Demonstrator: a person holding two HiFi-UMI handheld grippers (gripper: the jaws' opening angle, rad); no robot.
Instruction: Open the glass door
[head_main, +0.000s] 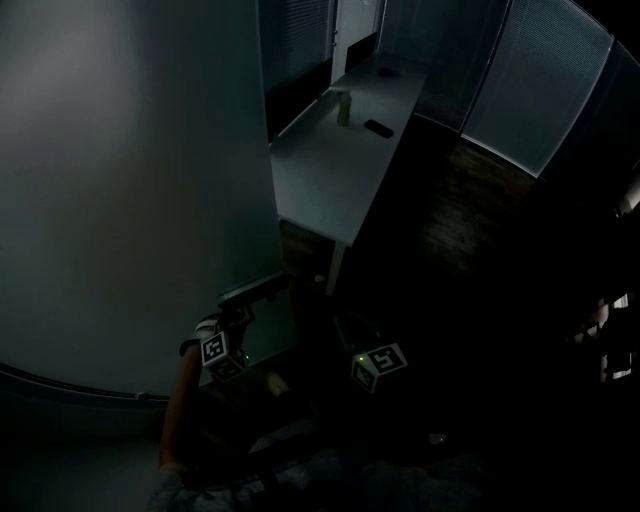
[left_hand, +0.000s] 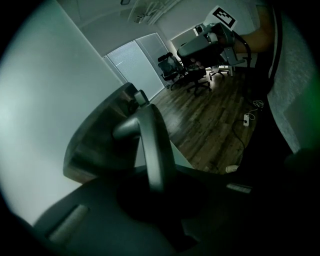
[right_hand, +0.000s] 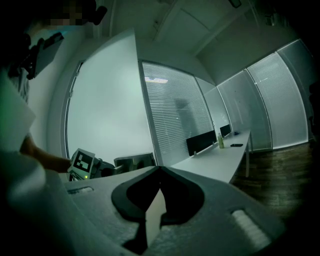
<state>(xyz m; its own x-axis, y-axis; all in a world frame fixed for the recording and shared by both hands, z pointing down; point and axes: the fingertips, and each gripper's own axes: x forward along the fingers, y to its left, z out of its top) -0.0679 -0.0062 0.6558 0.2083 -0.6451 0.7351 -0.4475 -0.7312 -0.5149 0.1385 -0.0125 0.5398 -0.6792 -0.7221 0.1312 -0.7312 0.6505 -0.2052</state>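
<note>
The frosted glass door (head_main: 120, 200) fills the left of the head view, with its metal lever handle (head_main: 255, 290) at its right edge. My left gripper (head_main: 243, 312) reaches up to that handle. In the left gripper view the handle (left_hand: 150, 145) runs down between the jaws of the left gripper (left_hand: 155, 187), which are shut on it. My right gripper (head_main: 360, 345) hangs to the right, away from the door. Its tips (right_hand: 159, 170) meet with nothing between them. The right gripper view also shows the door (right_hand: 105, 105) and the left gripper (right_hand: 100, 167).
A long white desk (head_main: 340, 150) stands just beyond the door edge, with a green bottle (head_main: 344, 108) and a dark phone (head_main: 378, 128) on it. Glass walls with blinds (head_main: 540, 90) close the far side. Office chairs (left_hand: 175, 70) and a floor cable (left_hand: 246, 119) lie beyond.
</note>
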